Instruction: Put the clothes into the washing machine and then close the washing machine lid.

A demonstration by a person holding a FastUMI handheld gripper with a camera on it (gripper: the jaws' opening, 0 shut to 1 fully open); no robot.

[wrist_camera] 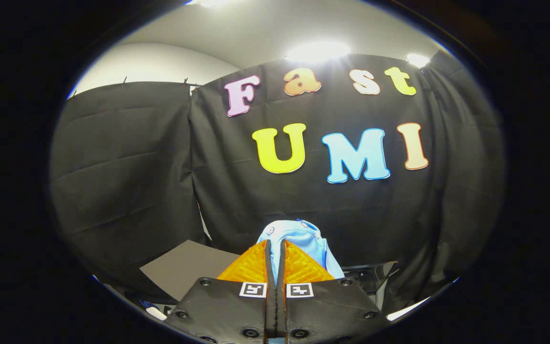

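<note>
Tongs clamped on the garment, held high — the carry is where it can go wrong.

The tongs, two orange ribbed fingers, are pressed together on a light-blue buttoned cloth garment; a fold bulges above the tips and more hangs just beyond the right finger. The hold looks thin, on one pinch of fabric — my guess is a quick swing or a snag on the way down could pull it free, or leave a trailing part outside the drum. Below and beyond the fingers lie a flat grey board-like panel on the left and a dark, glossy piece on the right, perhaps the washing machine; I cannot tell. Neither blocks the way, though the low dark piece could catch hanging cloth.
</note>
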